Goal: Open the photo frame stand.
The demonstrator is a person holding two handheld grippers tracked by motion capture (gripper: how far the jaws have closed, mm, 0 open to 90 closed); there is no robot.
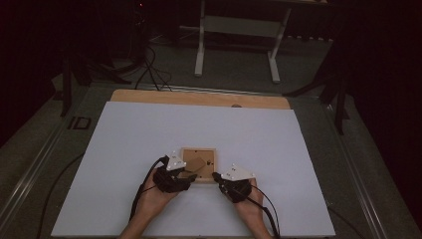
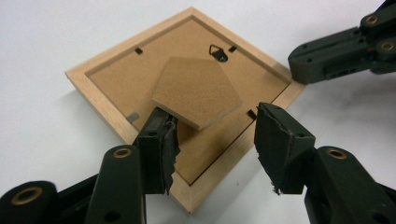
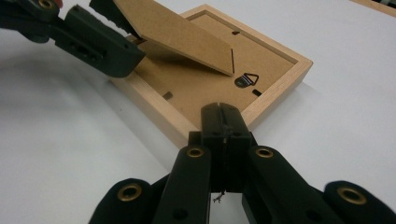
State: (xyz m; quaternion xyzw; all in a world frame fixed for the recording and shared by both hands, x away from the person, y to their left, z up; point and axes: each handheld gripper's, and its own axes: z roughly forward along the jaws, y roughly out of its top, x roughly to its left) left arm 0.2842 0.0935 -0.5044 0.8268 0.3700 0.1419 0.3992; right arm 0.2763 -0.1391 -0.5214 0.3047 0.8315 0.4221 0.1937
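Count: one frame [image 1: 199, 165], one stand [image 2: 197, 92], one hanger [image 2: 216, 52], two grippers, one sheet [image 1: 149, 144], one table [image 1: 149, 95].
Frame: wooden, lying back-up on the white sheet, sitting a little toward 6 o'clock of the sheet's middle in the high view.
Stand: brown five-sided flap on the frame's back, tilting up off the backing at its free edge.
Hanger: small dark triangle on the backing, lying near the frame edge at 12 o'clock in the left gripper view.
Left gripper [image 2: 215, 140]: jaws standing apart, straddling the frame's near corner; one jaw touching the lower edge of the stand, the other hanging over the frame's rim.
Right gripper [image 3: 223, 122]: jaws pressing together with nothing between them, tips sitting at the frame's corner; whether they are touching the wood, cannot tell.
Hands: left hand [image 1: 158, 195] entering from 6 o'clock, right hand [image 1: 247, 204] likewise, both resting low on the sheet.
Edges: sheet covering most of the table, leaving a bare wooden strip at 12 o'clock.
Open room: wide white sheet lying bare at 9, 12 and 3 o'clock of the frame; the 6 o'clock side being taken up by hands and grippers.
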